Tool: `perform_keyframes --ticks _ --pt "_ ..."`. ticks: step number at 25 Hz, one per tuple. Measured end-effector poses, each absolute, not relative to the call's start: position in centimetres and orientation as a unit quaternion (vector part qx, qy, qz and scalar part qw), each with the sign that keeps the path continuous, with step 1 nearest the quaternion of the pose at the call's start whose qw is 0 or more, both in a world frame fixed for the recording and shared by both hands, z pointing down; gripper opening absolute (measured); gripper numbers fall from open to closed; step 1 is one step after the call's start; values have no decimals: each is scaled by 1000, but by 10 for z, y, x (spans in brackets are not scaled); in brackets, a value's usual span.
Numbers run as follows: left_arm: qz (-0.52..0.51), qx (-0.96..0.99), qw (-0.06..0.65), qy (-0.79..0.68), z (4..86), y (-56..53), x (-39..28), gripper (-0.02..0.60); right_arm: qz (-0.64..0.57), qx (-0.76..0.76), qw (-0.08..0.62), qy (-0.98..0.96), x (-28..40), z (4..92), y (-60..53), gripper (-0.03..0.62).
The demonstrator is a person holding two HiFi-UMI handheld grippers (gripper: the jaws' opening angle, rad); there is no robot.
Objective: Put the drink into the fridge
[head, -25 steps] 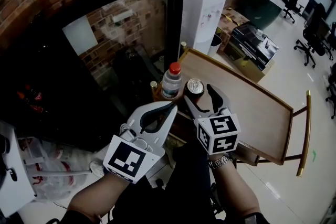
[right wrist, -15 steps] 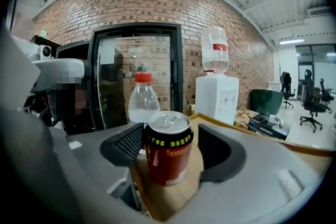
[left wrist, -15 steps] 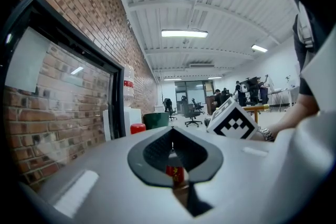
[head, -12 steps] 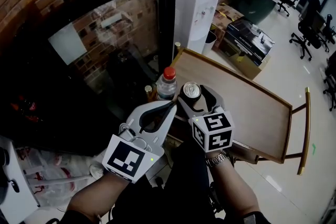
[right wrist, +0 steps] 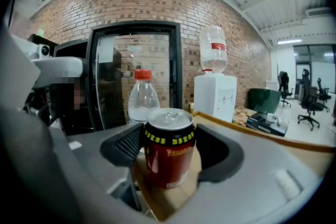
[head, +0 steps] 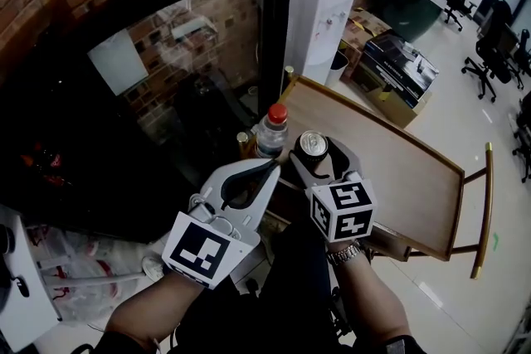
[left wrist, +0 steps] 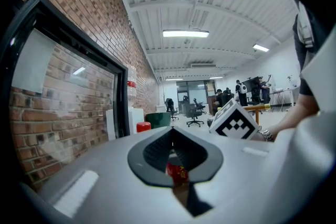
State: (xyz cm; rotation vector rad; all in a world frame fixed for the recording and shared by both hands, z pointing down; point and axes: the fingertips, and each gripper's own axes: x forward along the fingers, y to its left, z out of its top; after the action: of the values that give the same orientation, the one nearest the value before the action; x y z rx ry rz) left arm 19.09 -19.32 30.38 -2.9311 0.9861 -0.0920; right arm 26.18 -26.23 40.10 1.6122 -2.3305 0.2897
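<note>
Right gripper view: right tool [right wrist: 167,140] grips can [right wrist: 169,157]

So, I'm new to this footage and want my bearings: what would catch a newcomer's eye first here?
The red can stands on the corner of the wooden table, with the jaws of the right hand-held gripper closed on its sides. Just behind it is a clear bottle with a red cap. Left of both looms the black glass-fronted fridge.
</note>
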Motion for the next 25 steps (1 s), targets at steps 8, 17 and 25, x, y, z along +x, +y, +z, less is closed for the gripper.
perform_keyframes --ticks 8,17,25 --pt "-26 -939 38 342 293 -180 170 5 70 548 119 -825 246 362 -237 314" --pt "-22 -918 60 392 276 -155 121 5 31 486 90 -869 176 319 -203 314" --pt "-25 -879 70 471 267 -137 38 5 8 397 79 -914 77 301 -185 314"
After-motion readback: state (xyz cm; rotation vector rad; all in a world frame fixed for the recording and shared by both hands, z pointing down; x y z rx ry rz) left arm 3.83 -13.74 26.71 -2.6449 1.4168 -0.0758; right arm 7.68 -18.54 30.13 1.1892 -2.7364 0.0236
